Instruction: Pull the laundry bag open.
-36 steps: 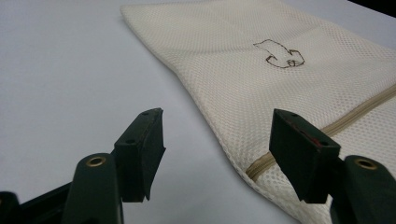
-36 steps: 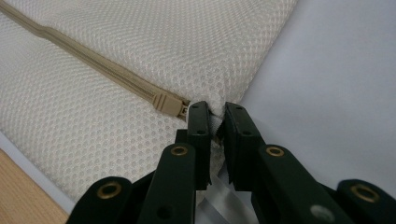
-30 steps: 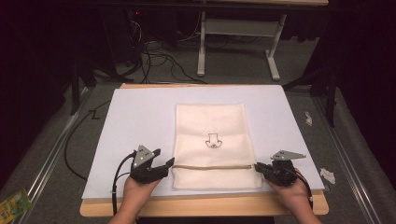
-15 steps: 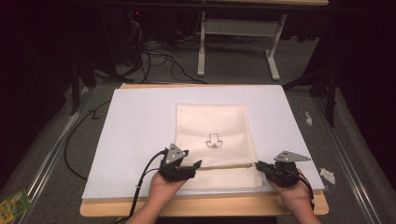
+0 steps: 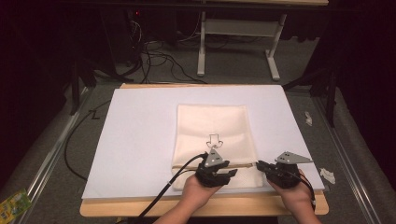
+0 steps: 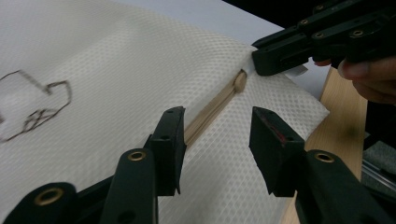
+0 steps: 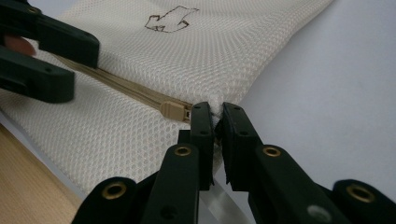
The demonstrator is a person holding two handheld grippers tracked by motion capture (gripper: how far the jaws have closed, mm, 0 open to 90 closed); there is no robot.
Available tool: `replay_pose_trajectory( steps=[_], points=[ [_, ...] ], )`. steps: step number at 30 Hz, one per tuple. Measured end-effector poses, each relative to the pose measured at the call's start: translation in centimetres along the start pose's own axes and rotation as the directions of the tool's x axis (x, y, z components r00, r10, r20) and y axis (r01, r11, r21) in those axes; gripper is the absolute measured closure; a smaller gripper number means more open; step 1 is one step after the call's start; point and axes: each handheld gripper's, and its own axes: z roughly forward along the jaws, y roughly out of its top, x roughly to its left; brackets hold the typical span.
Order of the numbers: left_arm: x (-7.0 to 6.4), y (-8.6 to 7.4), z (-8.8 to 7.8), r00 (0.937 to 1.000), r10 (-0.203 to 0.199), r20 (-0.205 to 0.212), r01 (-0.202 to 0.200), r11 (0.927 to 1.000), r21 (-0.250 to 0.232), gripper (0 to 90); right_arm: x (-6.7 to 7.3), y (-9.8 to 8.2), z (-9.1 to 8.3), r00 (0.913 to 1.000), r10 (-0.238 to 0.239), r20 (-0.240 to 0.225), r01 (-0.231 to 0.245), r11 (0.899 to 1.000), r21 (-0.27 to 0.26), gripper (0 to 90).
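A cream mesh bag (image 5: 215, 123) with a drawn arrow (image 5: 215, 140) lies flat on the white mat (image 5: 140, 130). A tan zipper (image 5: 243, 165) runs across its near end. In the left gripper view my left gripper (image 6: 217, 123) is open, its jaws standing either side of the zipper (image 6: 205, 114), short of the zipper pull (image 6: 240, 80). My right gripper (image 7: 215, 119) is shut on the bag's corner edge just past the zipper pull (image 7: 172, 110). In the high view the left gripper (image 5: 229, 173) sits a short way from the right gripper (image 5: 259, 165).
The wooden table edge (image 5: 116, 207) runs just in front of the mat. Scraps of crumpled paper (image 5: 308, 116) lie on the floor to the right, and a green packet (image 5: 11, 203) at the lower left. Cables and a white desk frame (image 5: 203, 46) stand behind.
My left gripper has travelled right along the zipper, from the bag's left edge to near the right gripper. The right gripper has stayed clamped on the bag's corner.
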Motion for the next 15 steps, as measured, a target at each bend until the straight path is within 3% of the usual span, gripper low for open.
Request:
replay_pose_trajectory(
  steps=[3, 6, 10, 15],
  points=[
    [-0.6, 0.7, 1.8, 0.9995, -0.030, 0.011, 0.030, 0.9995, -0.006, 64.4, -0.1, 0.2, -0.1, 1.0000, -0.007, 0.001, 0.007, 1.000, -0.011, 84.8],
    [-0.8, 0.7, 2.9, 0.9992, -0.039, -0.004, 0.039, 0.9992, 0.003, 66.9, 0.0, 0.2, -0.2, 1.0000, -0.004, -0.001, 0.004, 1.000, -0.016, 84.9],
    [-1.0, 0.6, 3.4, 0.9981, -0.062, -0.008, 0.062, 0.9981, -0.004, 69.2, 0.0, 0.3, -0.2, 1.0000, -0.007, -0.003, 0.007, 1.000, -0.018, 84.9],
    [-1.5, 0.6, 4.1, 0.9982, -0.055, -0.022, 0.055, 0.9983, -0.018, 75.2, 0.0, 0.3, -0.1, 0.9999, -0.008, -0.008, 0.008, 1.000, -0.023, 85.0]
  ],
)
